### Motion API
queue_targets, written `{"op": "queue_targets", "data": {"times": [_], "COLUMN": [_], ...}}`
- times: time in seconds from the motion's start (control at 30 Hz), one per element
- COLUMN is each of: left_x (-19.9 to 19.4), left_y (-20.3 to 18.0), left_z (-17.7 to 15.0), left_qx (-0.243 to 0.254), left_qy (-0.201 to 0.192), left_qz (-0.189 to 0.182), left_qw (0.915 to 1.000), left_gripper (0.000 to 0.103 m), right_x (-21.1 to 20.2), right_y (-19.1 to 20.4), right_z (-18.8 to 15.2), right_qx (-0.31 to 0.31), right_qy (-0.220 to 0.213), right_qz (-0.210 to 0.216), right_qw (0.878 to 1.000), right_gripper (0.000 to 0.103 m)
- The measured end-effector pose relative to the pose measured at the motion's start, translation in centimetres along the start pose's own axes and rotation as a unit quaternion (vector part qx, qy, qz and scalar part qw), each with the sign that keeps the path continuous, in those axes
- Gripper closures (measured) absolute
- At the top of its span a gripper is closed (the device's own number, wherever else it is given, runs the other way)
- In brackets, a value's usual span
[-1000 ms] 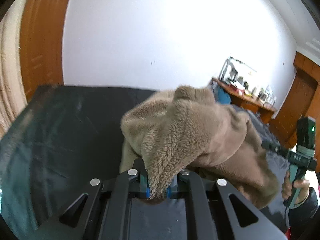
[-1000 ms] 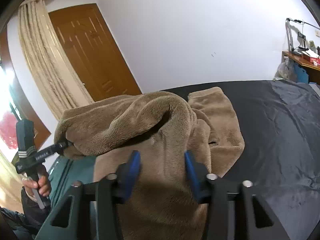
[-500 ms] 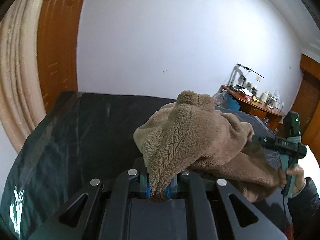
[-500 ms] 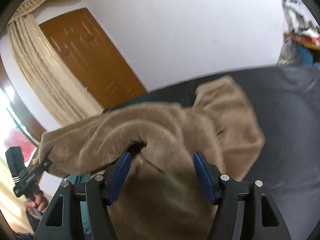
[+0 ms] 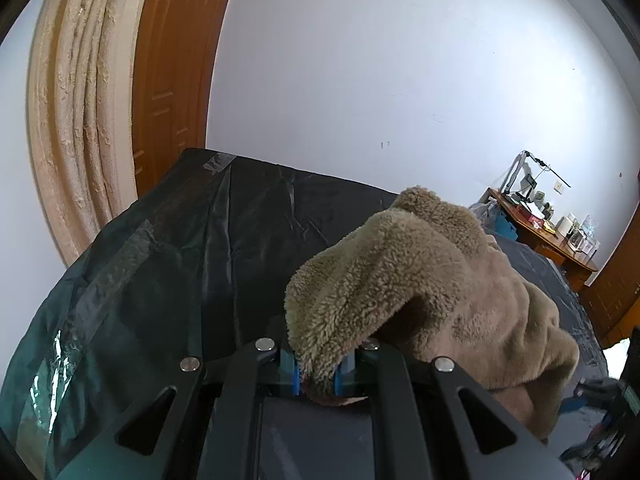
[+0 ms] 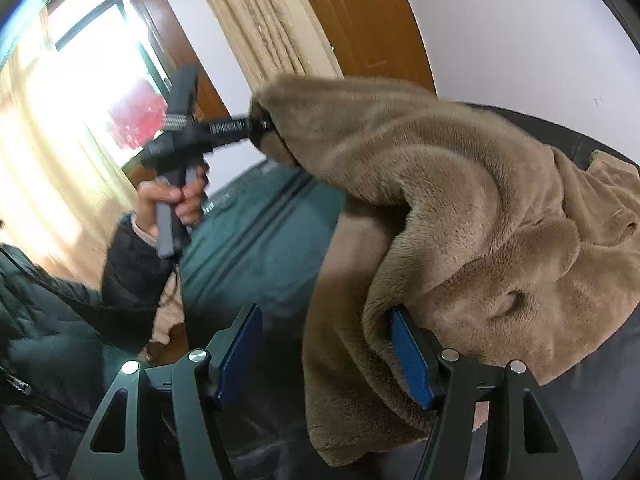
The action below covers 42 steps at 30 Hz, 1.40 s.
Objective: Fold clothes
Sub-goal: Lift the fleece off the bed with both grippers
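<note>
Sheet (image 5: 168, 280): dark, glossy, creased plastic-like cover over the flat surface
Left claw (image 5: 316, 368): blue pads clamped on a fuzzy edge of the fleece
Fleece garment (image 6: 460, 184): tan, plush, lifted in a bunched drape above the sheet
Right claw (image 6: 328, 356): pads apart, fleece hanging between them, seemingly unpinched
Writing: none legible

This is a room in a home, likely a bedroom: a wooden door (image 5: 168, 92) with cream curtains (image 5: 76, 120) drawn beside it, plain white walls (image 5: 380, 80), a sunlit window (image 6: 100, 64), and a cluttered wooden desk (image 5: 540, 232) in the far corner beyond the dark-covered surface (image 5: 180, 264).
</note>
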<state>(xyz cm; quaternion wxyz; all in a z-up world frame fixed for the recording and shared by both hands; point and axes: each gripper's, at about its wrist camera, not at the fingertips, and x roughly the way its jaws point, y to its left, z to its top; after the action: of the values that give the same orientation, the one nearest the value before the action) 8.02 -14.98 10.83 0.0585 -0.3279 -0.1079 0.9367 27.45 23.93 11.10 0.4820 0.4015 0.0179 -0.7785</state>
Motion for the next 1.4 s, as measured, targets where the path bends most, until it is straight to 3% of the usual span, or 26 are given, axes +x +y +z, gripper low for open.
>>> {"op": "queue_targets", "data": {"times": [0.2,0.33,0.47,0.67,0.8,0.93,1.0,1.1,1.23,1.33,1.4], "left_x": [0.0,-0.2,-0.3,0.5,1.7,2.9,3.4,4.0,4.2,4.3,4.3], "left_y": [0.6,0.6,0.8,2.0,3.0,4.2,4.4,4.5,4.6,4.8,4.9], "left_z": [-0.3,-0.6,-1.0,-0.9,-0.8,-0.5,-0.5,-0.7,-1.2,-1.4,-1.6], "left_qx": [0.003,0.006,0.011,0.001,-0.006,-0.021,-0.024,-0.024,-0.019,-0.020,-0.021], "left_qy": [0.002,0.003,0.005,0.015,0.022,0.027,0.030,0.034,0.039,0.044,0.047], "left_qz": [0.000,0.000,-0.002,0.007,0.024,0.040,0.047,0.058,0.063,0.066,0.064], "left_qw": [1.0000,1.0000,0.9999,0.9999,0.9995,0.9986,0.9981,0.9975,0.9971,0.9967,0.9966], "left_gripper": [0.090,0.090,0.089,0.087,0.087,0.087,0.087,0.087,0.087,0.087,0.087], "right_x": [-3.6,-4.2,-1.0,5.1,6.3,4.4,3.7,4.4,6.9,8.6,7.5], "right_y": [-4.7,-11.2,-17.2,-21.7,-19.3,-12.7,-9.1,-6.5,-7.8,-7.6,-7.4], "right_z": [3.0,5.3,6.8,8.0,8.0,8.8,9.1,9.4,10.1,10.0,9.6], "right_qx": [0.066,0.152,0.223,0.273,0.242,0.124,0.055,0.008,0.039,0.055,0.067], "right_qy": [-0.088,-0.131,-0.117,-0.066,-0.059,-0.058,-0.048,-0.025,-0.008,0.009,0.004], "right_qz": [-0.004,-0.013,0.016,0.059,0.123,0.190,0.183,0.156,0.112,0.061,0.035], "right_qw": [0.994,0.980,0.968,0.958,0.961,0.972,0.981,0.987,0.993,0.997,0.997], "right_gripper": [0.036,0.036,0.036,0.036,0.036,0.036,0.036,0.036,0.037,0.061,0.067]}}
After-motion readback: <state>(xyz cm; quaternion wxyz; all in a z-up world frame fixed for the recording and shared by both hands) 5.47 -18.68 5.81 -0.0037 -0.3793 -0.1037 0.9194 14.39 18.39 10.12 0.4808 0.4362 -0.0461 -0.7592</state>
